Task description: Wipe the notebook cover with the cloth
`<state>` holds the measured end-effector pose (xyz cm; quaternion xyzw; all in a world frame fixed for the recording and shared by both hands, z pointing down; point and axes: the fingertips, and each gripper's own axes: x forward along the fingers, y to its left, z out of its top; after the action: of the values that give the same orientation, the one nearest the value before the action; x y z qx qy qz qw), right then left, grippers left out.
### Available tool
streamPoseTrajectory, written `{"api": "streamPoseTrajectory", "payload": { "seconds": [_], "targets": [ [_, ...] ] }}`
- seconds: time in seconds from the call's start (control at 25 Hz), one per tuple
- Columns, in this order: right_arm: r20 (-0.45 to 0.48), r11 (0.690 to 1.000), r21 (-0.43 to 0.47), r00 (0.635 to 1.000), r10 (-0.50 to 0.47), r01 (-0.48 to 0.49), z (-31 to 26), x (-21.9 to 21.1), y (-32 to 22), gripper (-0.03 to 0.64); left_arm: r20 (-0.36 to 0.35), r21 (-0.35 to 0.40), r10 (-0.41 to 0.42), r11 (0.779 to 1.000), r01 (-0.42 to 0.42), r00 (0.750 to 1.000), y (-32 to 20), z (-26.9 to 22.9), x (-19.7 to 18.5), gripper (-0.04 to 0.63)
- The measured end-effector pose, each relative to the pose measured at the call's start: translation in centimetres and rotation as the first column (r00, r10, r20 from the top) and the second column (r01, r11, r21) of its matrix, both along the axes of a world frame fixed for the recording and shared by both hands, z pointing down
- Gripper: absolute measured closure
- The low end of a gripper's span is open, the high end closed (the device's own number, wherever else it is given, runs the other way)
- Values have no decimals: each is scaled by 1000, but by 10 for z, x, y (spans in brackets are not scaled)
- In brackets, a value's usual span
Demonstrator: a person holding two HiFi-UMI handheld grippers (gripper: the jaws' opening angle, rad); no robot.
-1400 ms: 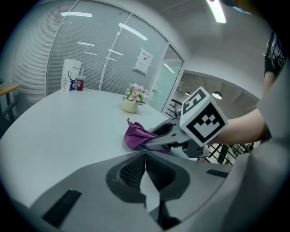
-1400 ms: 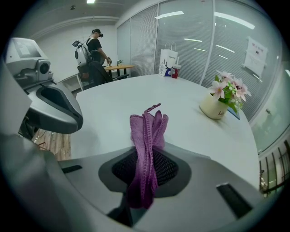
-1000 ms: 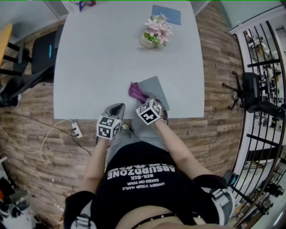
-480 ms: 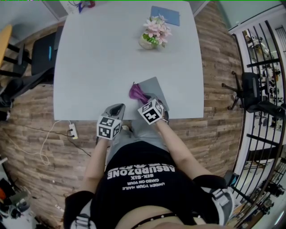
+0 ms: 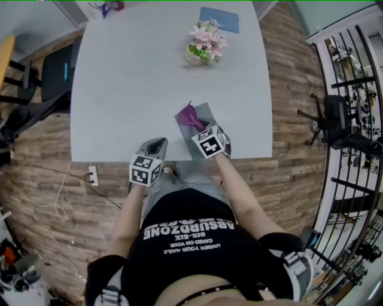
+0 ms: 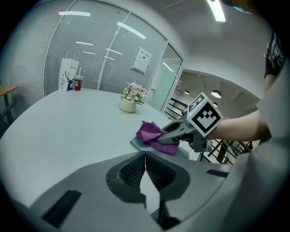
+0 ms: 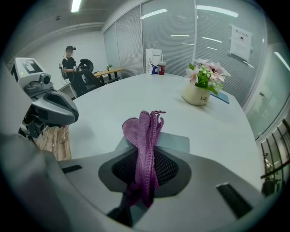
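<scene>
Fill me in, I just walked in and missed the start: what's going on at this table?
A person holds a gripper in each hand. The right gripper is shut on a purple cloth, which rests on the grey notebook near the front edge of the table, apparently mid-wipe. The left gripper is shut and empty, held beside it at that edge. A flower pot stands farther back.

A large pale grey rectangular tabletop (image 5: 131, 77) stands on a brown wood-plank floor (image 5: 36, 173). A black chair (image 5: 55, 80) sits just beside the tabletop's left edge. A black swivel chair (image 5: 335, 122) stands off its right edge, near a black metal railing (image 5: 359, 72). Glass partition walls with horizontal blinds (image 7: 176, 31) rise beyond the far edge, under white ceiling strip lights (image 6: 216, 10).
</scene>
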<state>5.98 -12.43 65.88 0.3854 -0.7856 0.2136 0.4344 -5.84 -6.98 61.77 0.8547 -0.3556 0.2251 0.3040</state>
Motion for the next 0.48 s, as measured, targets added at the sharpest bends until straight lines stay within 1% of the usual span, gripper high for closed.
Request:
{"api": "streamPoseTrajectory", "payload": {
  "seconds": [0.48],
  "targets": [
    [3,995,-1,995,98,-98,1,44,-12,529,3,-2,12,1000,-12,1000,-1,2,14,578]
  ]
}}
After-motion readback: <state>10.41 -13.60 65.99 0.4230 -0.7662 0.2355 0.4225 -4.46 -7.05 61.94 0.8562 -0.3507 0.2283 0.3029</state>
